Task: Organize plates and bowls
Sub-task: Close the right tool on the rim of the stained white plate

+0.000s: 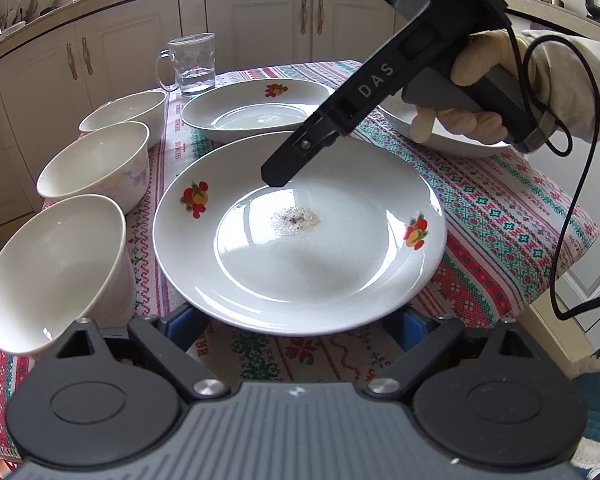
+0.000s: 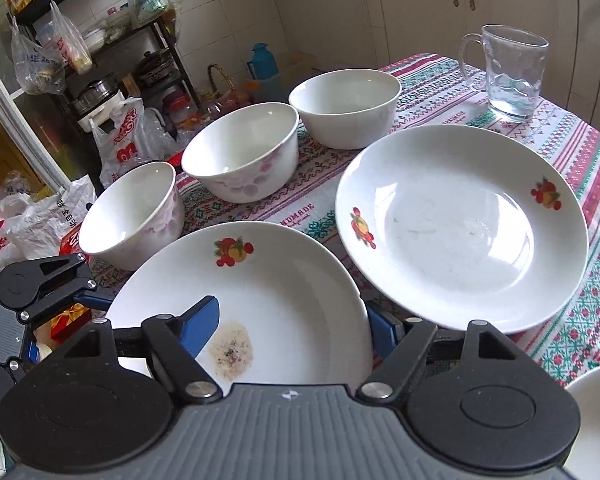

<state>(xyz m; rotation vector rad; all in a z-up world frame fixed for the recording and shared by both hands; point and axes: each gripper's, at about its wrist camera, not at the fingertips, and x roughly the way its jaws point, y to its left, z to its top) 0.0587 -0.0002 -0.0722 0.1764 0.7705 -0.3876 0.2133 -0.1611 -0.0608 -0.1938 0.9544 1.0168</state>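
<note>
While the left wrist view is mostly filled by the stained plate (image 1: 300, 236), you can see the left gripper (image 1: 300, 322) sitting at 6 o'clock with its blue pads on either side of the plate's near rim, jaws spread wide and not clearly squeezing anything. Three white bowls (image 1: 96, 164) line up from 8 to 10 o'clock, a second plate (image 1: 256, 108) sits at 12, a glass mug (image 1: 192, 64) behind it, and a third plate (image 1: 452, 140) at 2 o'clock is half hidden by the gloved hand (image 1: 480, 92). That hand angles the right gripper (image 1: 278, 176) down over the stained plate's far rim.

Switching to the right wrist view, the stained plate's edge runs between the blue pads (image 2: 202, 320): one pad lies over the plate's inside, the other is outside the rim at 4 o'clock. Jaws look partly closed around the rim, but I can't tell if they're actually pinching yet (no earlier shot to compare).

My read: this is the grab on the first plate, for stacking. Next it needs a firm pinch on the rim, then a level lift onto the clean plate (image 2: 460, 228) at 2 o'clock.

Only the left view shows the hand and third plate; only the right shows the cluttered shelf (image 2: 92, 40).
</note>
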